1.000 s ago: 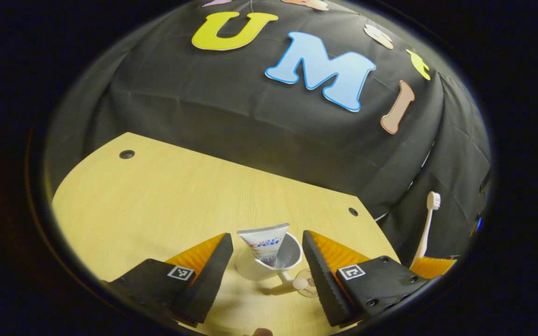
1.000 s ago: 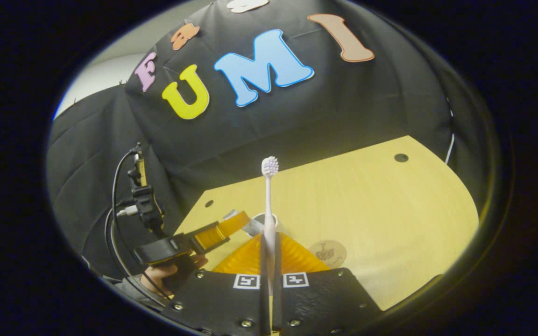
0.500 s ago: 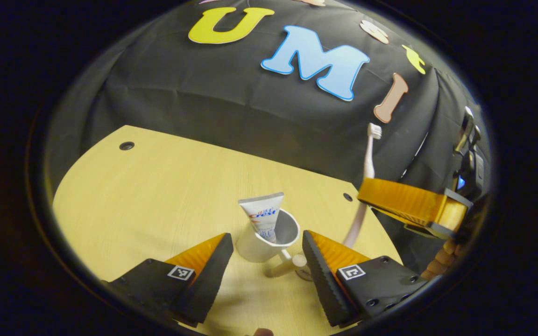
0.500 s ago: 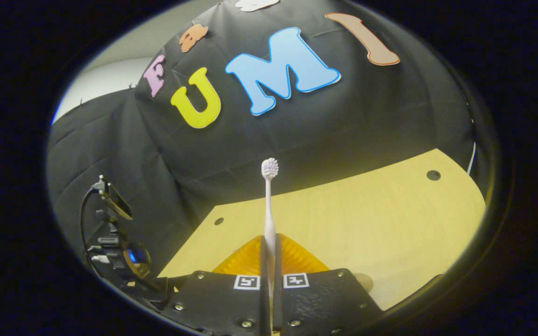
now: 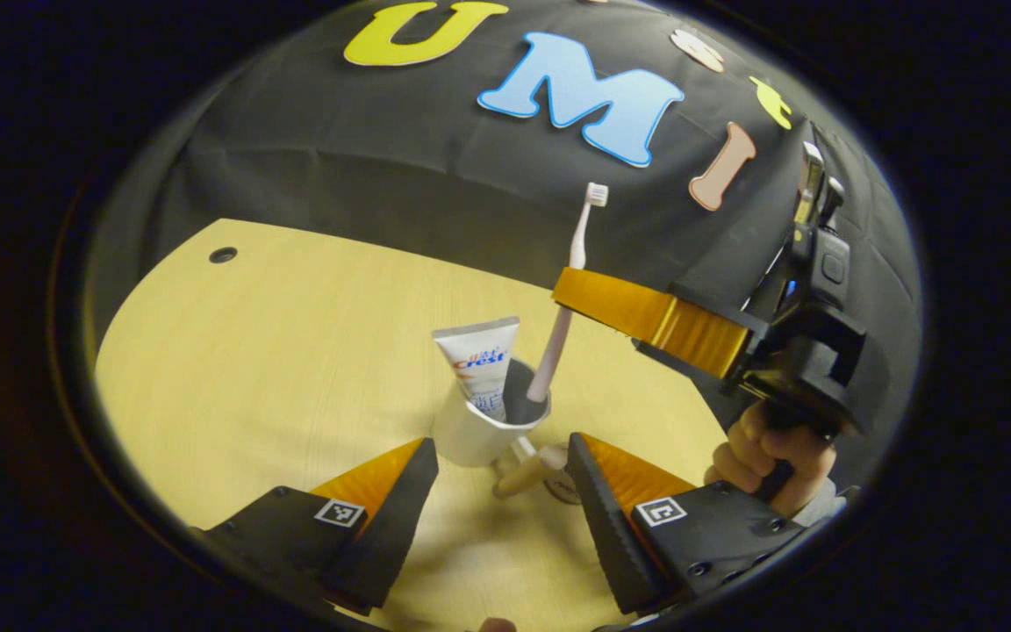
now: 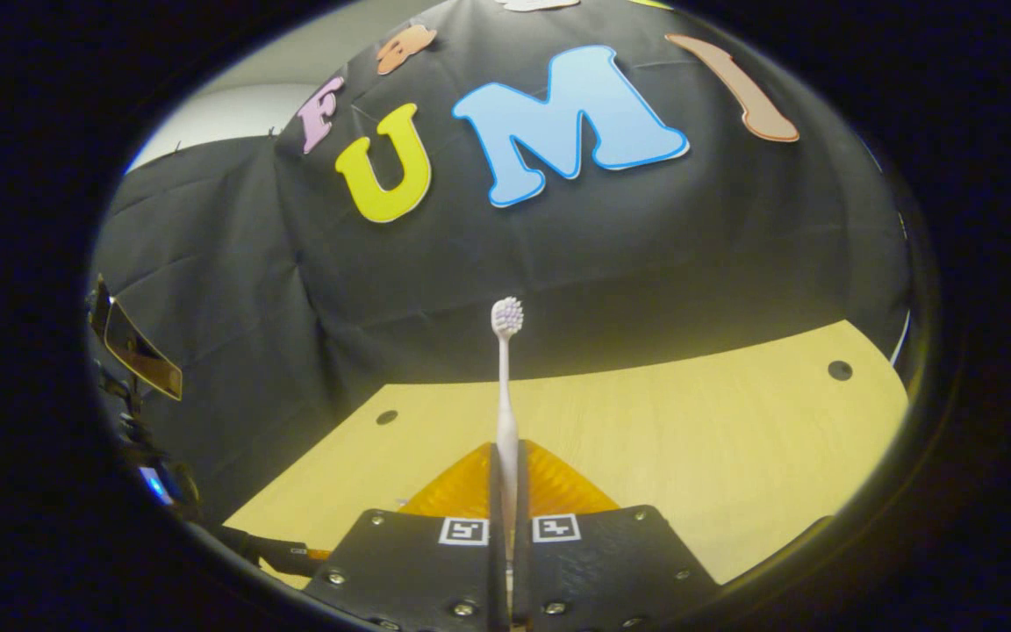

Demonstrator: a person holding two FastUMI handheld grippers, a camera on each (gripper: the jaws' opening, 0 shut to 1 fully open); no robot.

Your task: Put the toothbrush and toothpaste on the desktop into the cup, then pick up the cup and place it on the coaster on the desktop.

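Observation:
A white cup with a wooden handle stands on the desk between the open fingers of my left gripper, a little beyond their tips. The toothpaste tube leans upright inside it. My right gripper is shut on a pale toothbrush, head up, whose lower end dips into the cup beside the tube. In the right gripper view the toothbrush stands straight up from the shut right gripper. A round wooden coaster peeks out by my left gripper's right finger, just right of the cup.
The light wooden desk runs back to the black cloth wall, with a small hole at its far left. A hand holds the right gripper's handle at the right. Further desk holes show in the right gripper view.
The right gripper has swung in from the right over the cup and lowered the toothbrush's end into it. The left gripper has stayed open, drawing back slightly from the cup.

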